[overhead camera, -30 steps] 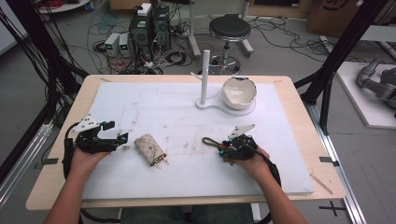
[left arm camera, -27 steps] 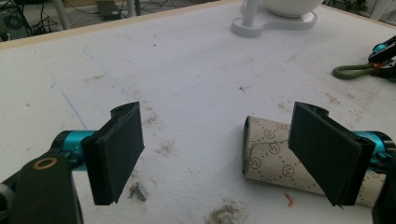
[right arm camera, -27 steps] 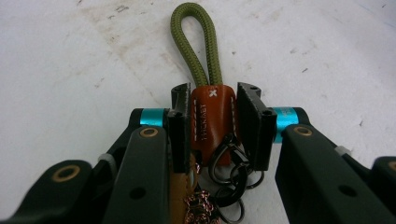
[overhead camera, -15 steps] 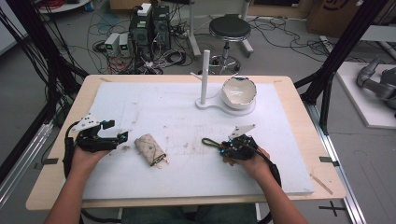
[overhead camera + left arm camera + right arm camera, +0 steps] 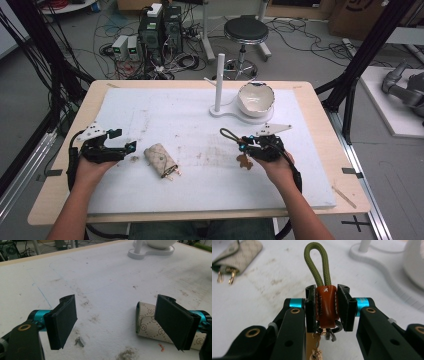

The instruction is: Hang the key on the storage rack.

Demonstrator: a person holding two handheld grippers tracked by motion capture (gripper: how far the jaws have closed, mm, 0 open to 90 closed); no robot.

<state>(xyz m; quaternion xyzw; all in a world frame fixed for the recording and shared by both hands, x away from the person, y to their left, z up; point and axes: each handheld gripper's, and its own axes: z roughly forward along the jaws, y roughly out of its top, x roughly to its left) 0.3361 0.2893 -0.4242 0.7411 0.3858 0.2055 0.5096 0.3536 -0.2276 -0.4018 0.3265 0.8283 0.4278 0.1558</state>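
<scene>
My right gripper (image 5: 241, 144) (image 5: 326, 293) is shut on a keychain (image 5: 325, 305), pinching its brown leather sleeve. An olive cord loop (image 5: 227, 134) sticks out past the jaws, and metal rings and a tan charm (image 5: 244, 161) dangle below, just above the white mat. A beige patterned pouch (image 5: 161, 160) (image 5: 147, 323) with gold clasps lies on the mat left of centre. My left gripper (image 5: 125, 140) (image 5: 116, 300) rests open to the left of the pouch with nothing between its jaws. In the left gripper view the pouch sits partly behind the right-hand jaw.
A white stand with an upright post (image 5: 220, 80) and a white bowl (image 5: 256, 98) stands at the back of the stained white mat (image 5: 175, 115). Wooden table edges (image 5: 320, 120) frame the mat. Beyond the table are a stool and cables on the floor.
My right gripper has risen a little with the keychain, so the charm now hangs free of the mat. The left hand and the pouch have not moved.
</scene>
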